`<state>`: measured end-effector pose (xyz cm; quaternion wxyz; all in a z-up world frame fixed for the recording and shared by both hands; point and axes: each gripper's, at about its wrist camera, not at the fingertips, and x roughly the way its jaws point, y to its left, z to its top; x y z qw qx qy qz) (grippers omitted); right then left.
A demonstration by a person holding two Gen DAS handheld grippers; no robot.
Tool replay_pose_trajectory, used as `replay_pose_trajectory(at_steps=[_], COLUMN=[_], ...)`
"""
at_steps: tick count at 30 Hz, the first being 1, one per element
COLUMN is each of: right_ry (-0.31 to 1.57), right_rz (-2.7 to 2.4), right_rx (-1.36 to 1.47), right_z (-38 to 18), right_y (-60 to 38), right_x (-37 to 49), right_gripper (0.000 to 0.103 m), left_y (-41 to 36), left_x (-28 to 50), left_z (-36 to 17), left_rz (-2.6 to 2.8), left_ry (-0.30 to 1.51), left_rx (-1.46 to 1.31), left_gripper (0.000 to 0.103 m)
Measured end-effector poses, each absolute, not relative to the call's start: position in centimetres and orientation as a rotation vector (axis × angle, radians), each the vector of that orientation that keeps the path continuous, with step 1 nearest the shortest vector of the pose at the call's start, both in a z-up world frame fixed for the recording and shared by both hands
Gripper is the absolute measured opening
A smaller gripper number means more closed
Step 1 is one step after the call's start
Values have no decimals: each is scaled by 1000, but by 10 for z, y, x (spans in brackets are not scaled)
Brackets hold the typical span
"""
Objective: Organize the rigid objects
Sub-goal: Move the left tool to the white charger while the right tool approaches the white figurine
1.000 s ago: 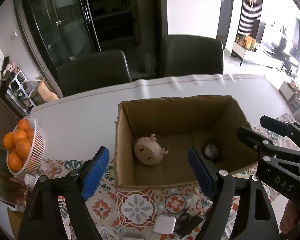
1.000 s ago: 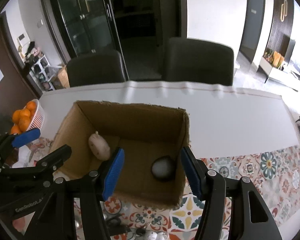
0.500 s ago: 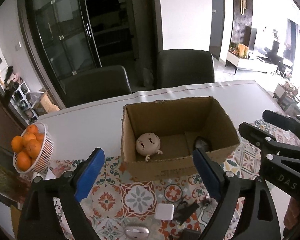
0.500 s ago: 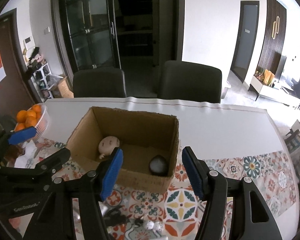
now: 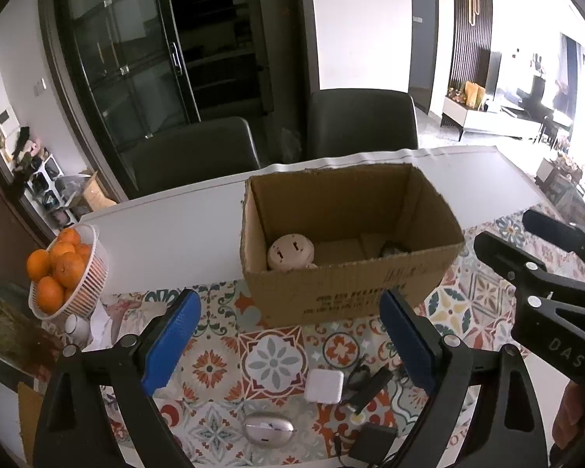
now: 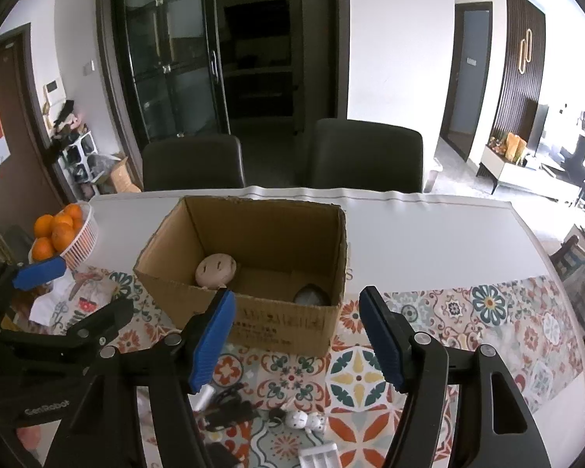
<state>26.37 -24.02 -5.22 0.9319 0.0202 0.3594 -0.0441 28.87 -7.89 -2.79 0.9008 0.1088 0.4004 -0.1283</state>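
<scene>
We take the open cardboard box (image 5: 351,273) as the collecting place for this tidy-up, which is why it stands with its mouth up on the patterned tablecloth (image 5: 277,355), within easy reach of both grippers. Inside it we count two things: one round cream plug-like piece (image 5: 290,251) against the box's left wall and one dark rounded object (image 6: 312,295) in its near right corner, too hidden to name. In front of the box, on our side, the unsorted bits lie loose: one white square charger (image 5: 325,386), one silver oval case (image 5: 268,429), one black adapter (image 5: 372,440) with a tangle of dark cable, and, seen from the right wrist, one small white spotted figure (image 6: 306,421) and one white slotted tray (image 6: 319,456). Our left gripper (image 5: 288,343) hangs before the box's front wall, jaws opening and nothing between them; our right gripper (image 6: 296,335) hangs likewise in front of the box, jaws opening and empty too. We judge both are released so they can go down for the next loose piece. Left of the box stands one white basket (image 5: 91,277) holding about six oranges (image 5: 64,269); behind the box, past the table's far edge, stand two dark chairs (image 5: 362,124).
</scene>
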Motion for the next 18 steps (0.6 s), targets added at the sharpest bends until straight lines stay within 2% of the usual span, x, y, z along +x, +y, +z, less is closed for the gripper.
replay_pose_trajectory(at_steps=[2,18], right_ry=[726,774], right_rz=[-90,-87], right_rx=[35,115], right_z=[-55,-105], right_y=[-237,-233], right_x=[259,223], right_gripper=[71,71], left_y=[-76,-71], left_x=[285,256], left_z=[-32,-85], left_rz=[-263,-288], left_ry=[836,945], left_rx=[223,229], left_gripper=[94,94])
